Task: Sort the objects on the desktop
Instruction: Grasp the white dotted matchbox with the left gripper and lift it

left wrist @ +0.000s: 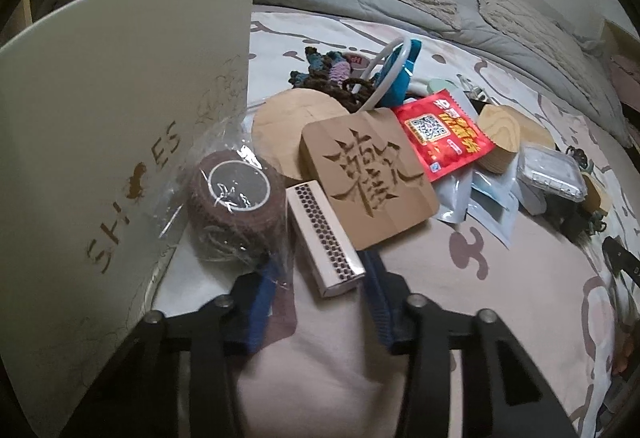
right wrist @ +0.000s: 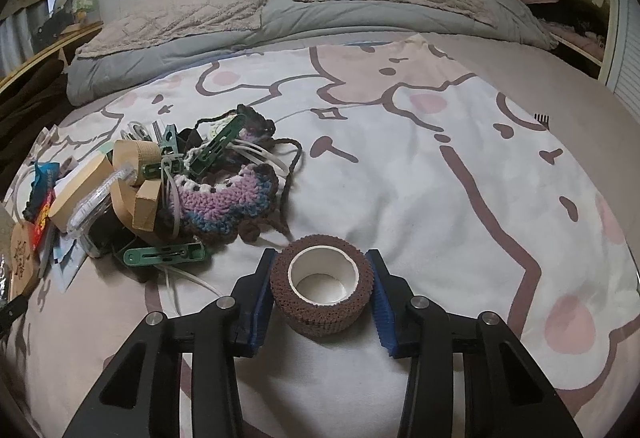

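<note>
In the left wrist view a silver matchbox-like box [left wrist: 325, 238] with a honeycomb pattern lies on the bedspread. Its near end sits between the blue pads of my left gripper [left wrist: 320, 264]. The right pad touches its edge, the left pad [left wrist: 266, 290] stands apart from it against the plastic wrapper of a brown bandage roll [left wrist: 234, 198], so the gripper is open. In the right wrist view a second, unwrapped brown bandage roll [right wrist: 322, 292] stands on end on the bed. My right gripper [right wrist: 320, 258] is shut on it, one pad against each side.
A white shoe box lid [left wrist: 120, 126] stands at the left. Behind the box lie a carved wooden coaster [left wrist: 368, 178], a red sachet [left wrist: 444, 134], wooden discs and packets. The right wrist view shows a pile of green clips [right wrist: 164, 256], crochet work [right wrist: 228, 206] and wooden blocks at left.
</note>
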The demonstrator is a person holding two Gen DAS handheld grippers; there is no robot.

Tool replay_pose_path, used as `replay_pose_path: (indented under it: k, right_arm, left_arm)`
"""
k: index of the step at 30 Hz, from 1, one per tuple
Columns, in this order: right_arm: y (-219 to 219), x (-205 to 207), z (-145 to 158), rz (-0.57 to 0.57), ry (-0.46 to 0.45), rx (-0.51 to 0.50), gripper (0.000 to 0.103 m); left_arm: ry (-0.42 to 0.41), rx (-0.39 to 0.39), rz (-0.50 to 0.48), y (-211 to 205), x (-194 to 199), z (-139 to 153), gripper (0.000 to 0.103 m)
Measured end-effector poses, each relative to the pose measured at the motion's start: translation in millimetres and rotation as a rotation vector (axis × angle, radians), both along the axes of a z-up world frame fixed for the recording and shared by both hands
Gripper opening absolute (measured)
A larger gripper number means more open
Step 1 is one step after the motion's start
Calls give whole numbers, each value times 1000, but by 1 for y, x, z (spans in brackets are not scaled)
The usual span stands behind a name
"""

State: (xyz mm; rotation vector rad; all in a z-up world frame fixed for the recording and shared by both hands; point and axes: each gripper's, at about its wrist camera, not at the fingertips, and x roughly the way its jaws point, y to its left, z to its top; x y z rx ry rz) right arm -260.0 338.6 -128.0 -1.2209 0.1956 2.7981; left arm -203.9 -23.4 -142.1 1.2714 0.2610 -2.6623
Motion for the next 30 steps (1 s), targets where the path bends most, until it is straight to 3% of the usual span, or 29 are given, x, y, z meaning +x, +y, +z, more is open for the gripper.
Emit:
replay_pose_path:
  k: [3,23,30]
  right_arm:
    - [0,0,1,0,7,0,44]
    - [-23,57,26,90,62,-70,44]
    - [-41,88,26,136,58,-72,44]
  left_arm:
    - [6,-15,-4,2,1,0,26]
    - [28,-55,-124,33,55,3,20]
    - [49,-34,-284,61,77,2,20]
